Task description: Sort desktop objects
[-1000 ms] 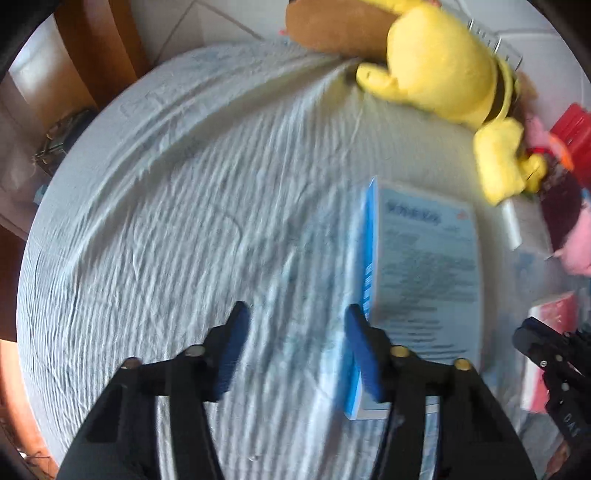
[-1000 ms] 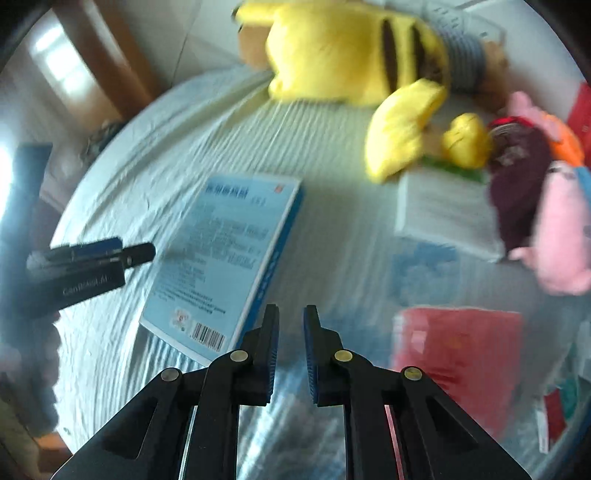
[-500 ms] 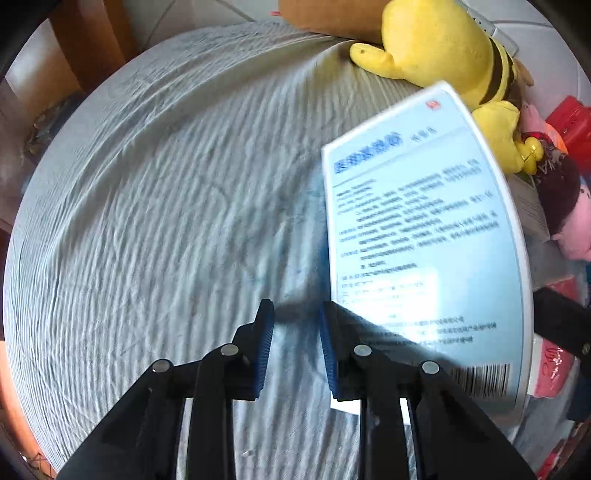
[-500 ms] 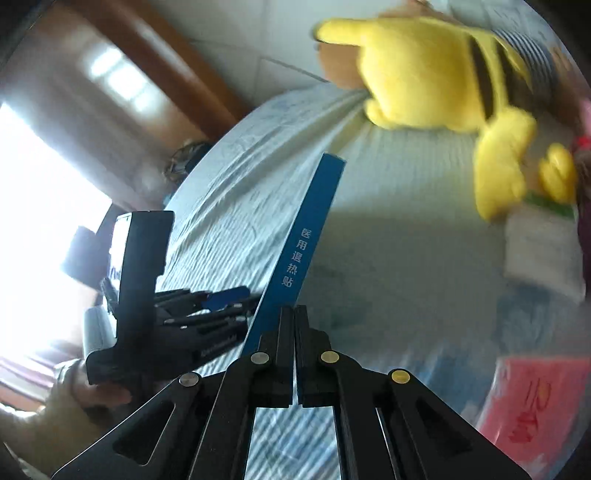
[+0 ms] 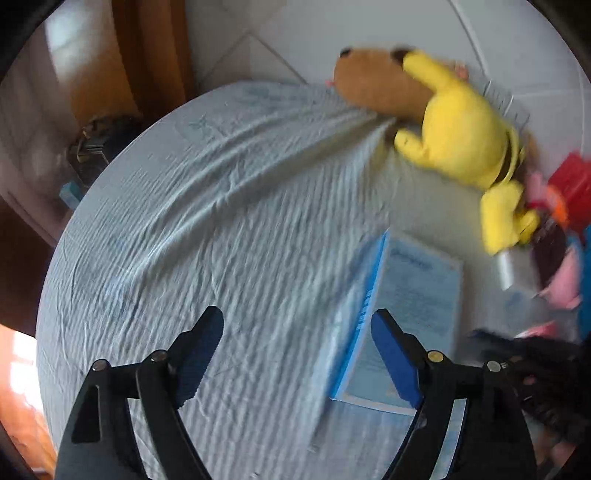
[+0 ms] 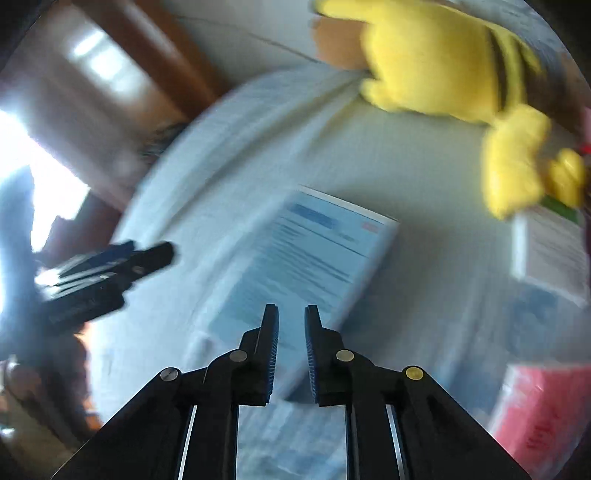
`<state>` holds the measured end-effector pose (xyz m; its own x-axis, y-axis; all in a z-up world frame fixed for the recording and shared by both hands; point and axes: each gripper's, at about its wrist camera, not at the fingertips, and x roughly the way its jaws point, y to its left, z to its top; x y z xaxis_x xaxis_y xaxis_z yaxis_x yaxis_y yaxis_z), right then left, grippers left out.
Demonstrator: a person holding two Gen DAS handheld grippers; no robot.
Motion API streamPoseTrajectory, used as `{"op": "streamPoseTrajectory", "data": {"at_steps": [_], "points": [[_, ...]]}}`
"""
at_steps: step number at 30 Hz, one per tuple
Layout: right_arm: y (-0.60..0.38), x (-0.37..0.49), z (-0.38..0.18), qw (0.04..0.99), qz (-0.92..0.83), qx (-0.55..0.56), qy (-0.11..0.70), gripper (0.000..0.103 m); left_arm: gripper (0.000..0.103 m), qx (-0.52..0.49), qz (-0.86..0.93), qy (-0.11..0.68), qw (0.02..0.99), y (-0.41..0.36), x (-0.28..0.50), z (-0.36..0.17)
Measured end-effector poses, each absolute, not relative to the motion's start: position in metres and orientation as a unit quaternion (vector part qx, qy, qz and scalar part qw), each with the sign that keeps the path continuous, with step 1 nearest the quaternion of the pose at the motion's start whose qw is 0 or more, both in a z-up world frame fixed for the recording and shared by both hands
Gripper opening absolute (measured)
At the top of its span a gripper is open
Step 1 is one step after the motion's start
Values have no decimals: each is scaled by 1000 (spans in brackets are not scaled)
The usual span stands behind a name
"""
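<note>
We find the pale-blue medicine box (image 5: 417, 314) flat on the desk's cloth (image 5: 221, 221) — light, stiff card, best pinched across its thin blue edge. Left gripper (image 5: 295, 354) jaws opening, empty; right gripper (image 6: 291, 347) jaws opening slightly, nothing between.

Domestic room, likely a home: round table (image 5: 155, 236) under wrinkled pale-blue cloth, plush toys including a yellow one (image 5: 461, 144) heaped at its far edge, tiled floor (image 5: 332, 33), wooden furniture (image 5: 147, 55) behind.
</note>
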<state>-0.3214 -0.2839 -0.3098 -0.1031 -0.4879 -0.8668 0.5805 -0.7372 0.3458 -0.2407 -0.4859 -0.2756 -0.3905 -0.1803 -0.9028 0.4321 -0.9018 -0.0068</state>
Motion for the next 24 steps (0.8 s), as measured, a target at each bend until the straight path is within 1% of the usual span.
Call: {"op": "streamPoseTrajectory", "data": {"at_steps": [1,3,6,7,8,9,10,12,15,18,22,24], "points": [[-281,-323,-317,351,-741,570,46,15,74,530,-819,109,189,-484,-244,-285],[-274,-325,-330,333,-740,582,57,15,67,551,-808,105,181,-481,-246,-304],[-275,-321,-346,332,-733,590,62,15,64,577,-792,95,178,-473,-249,-326],[-276,-319,-350,336,-731,590,63,16,58,572,-794,106,174,-473,-248,-326],[-276,-318,-348,343,-729,589,56,11,54,570,-796,117,168,-472,-247,-326],[-275,-320,-346,352,-721,595,39,6,47,568,-797,132,159,-472,-246,-325],[-273,-322,-345,360,-714,600,20,4,39,566,-799,137,153,-470,-245,-324],[-267,-326,-333,382,-709,593,-12,4,35,564,-802,113,162,-465,-243,-322],[-266,-328,-291,454,-696,552,-69,3,35,565,-797,141,160,-473,-238,-324],[-287,-333,-274,464,-700,541,-41,3,35,568,-792,155,163,-484,-234,-323],[-311,-343,-267,482,-692,535,-48,3,35,566,-792,163,162,-498,-224,-319],[-329,-344,-260,505,-678,532,-52,5,37,561,-794,168,163,-504,-220,-316]]}}
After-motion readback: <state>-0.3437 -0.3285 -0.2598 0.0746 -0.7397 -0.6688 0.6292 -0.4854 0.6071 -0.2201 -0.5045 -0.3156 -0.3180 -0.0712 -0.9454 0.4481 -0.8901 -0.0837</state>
